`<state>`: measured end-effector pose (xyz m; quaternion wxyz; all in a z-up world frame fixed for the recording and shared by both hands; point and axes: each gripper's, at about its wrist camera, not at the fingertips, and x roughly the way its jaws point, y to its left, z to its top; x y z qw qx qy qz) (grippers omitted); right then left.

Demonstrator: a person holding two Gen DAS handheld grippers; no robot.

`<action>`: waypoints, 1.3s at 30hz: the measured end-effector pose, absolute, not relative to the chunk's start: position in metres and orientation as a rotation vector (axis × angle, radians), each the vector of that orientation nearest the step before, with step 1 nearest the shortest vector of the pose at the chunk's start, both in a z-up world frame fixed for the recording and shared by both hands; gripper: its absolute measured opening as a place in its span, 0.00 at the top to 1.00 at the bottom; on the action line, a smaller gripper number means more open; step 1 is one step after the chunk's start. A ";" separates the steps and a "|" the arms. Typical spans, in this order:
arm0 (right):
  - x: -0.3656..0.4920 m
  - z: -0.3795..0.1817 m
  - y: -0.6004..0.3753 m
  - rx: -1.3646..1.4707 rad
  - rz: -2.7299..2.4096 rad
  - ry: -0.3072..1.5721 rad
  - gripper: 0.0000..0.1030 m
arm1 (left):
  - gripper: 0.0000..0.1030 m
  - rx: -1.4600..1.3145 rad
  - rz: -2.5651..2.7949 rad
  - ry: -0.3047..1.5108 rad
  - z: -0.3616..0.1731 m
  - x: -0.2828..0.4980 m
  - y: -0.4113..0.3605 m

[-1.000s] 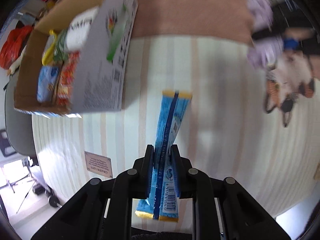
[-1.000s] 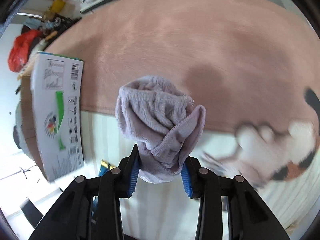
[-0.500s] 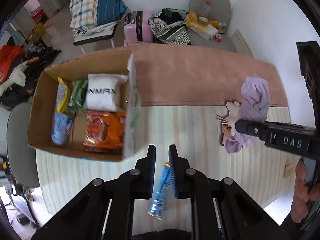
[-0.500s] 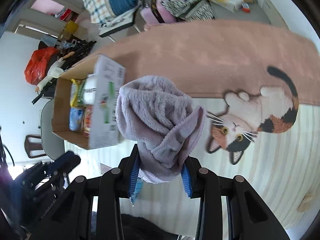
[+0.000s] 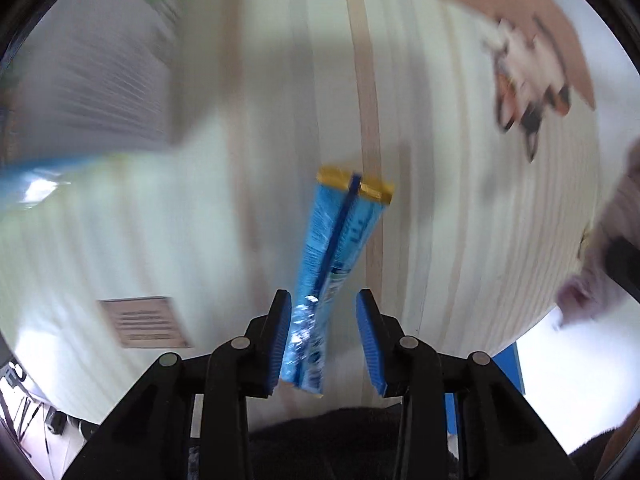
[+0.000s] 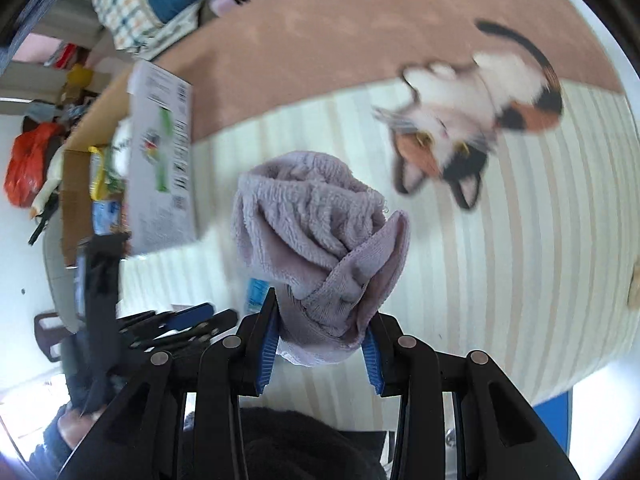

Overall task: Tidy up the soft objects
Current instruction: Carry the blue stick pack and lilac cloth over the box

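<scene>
- Here, the left gripper (image 5: 324,338) is pointing steeply down at the striped tablecloth (image 5: 460,216), and its jaws have just been opening.
- The blue packet (image 5: 340,256) with a yellow end is lying between the blue pads (image 5: 280,336); it is just beside the left pad, while a clear gap is showing at the right one, so nothing is pressing on it.
- The packet is lying lengthwise on the cloth, its yellow end pointing away from the gripper.
- A small printed card (image 5: 146,322) is sitting on the cloth to the left of the gripper.
- The left wrist view is blurring heavily, so the pale mass at upper left cannot be told.
- The right gripper (image 6: 320,346) is clamping narrowly on the lilac towel (image 6: 316,228), which is bunching up above the jaws, off the table.
- The cardboard box (image 6: 160,160) is standing at the left in the right wrist view, with packets inside, well apart from the towel.
- The cat picture (image 6: 476,120) is showing on the cloth at upper right, across the edge of the pink band (image 6: 340,32).
- The left gripper's black body is showing at lower left of that view.
</scene>
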<state>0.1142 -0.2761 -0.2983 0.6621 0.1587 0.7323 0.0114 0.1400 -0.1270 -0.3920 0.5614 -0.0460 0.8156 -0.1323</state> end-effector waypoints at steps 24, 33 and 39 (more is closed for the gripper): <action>0.113 -0.259 -0.214 0.244 0.300 1.575 0.62 | 0.88 -0.232 -0.064 1.453 -0.204 0.134 -0.015; 0.171 -0.224 -0.085 0.176 0.401 1.509 0.62 | 0.88 -0.239 0.024 1.366 -0.177 0.206 0.109; 0.213 -0.242 -0.007 0.210 0.381 1.546 0.62 | 0.88 -0.159 0.033 1.431 -0.206 0.255 0.175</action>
